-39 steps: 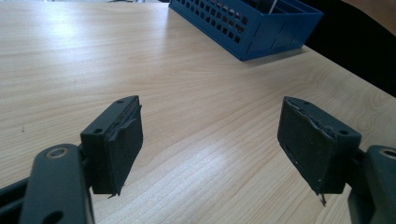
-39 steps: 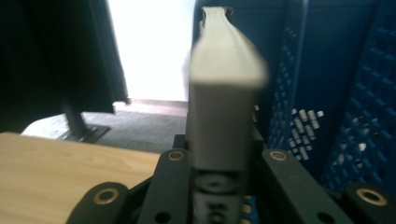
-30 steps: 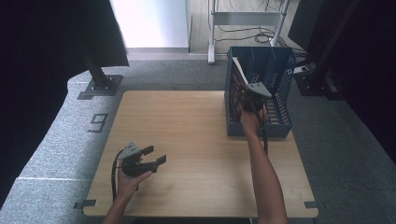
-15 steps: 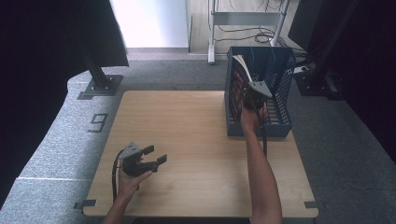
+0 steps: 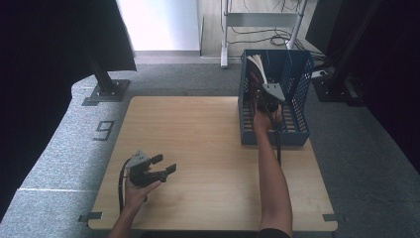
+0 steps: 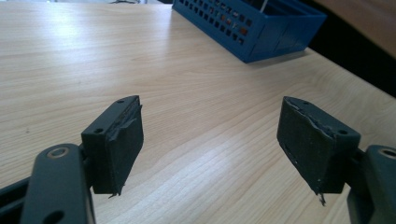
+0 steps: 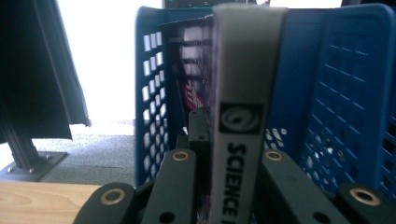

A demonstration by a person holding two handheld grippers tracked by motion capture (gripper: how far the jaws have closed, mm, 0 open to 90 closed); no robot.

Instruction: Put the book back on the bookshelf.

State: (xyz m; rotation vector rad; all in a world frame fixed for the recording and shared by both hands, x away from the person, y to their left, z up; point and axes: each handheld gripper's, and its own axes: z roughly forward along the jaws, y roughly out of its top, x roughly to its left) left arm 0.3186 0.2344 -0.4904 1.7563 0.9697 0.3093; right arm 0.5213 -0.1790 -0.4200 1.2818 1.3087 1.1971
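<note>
Spine reads "SCIENCE"; my right tongs (image 7: 229,186) are clamped on this book (image 7: 243,93) inside the blue crate (image 7: 355,93). My left tongs (image 6: 210,144) gape wide, empty, above the surface (image 6: 187,84).

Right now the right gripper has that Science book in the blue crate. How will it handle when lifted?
The book looks thin, so probably light and somewhat floppy. The right gripper is shut on its spine edge low down, so the top may sag or swing. The blue crate walls stand close; the pages could catch.
</note>
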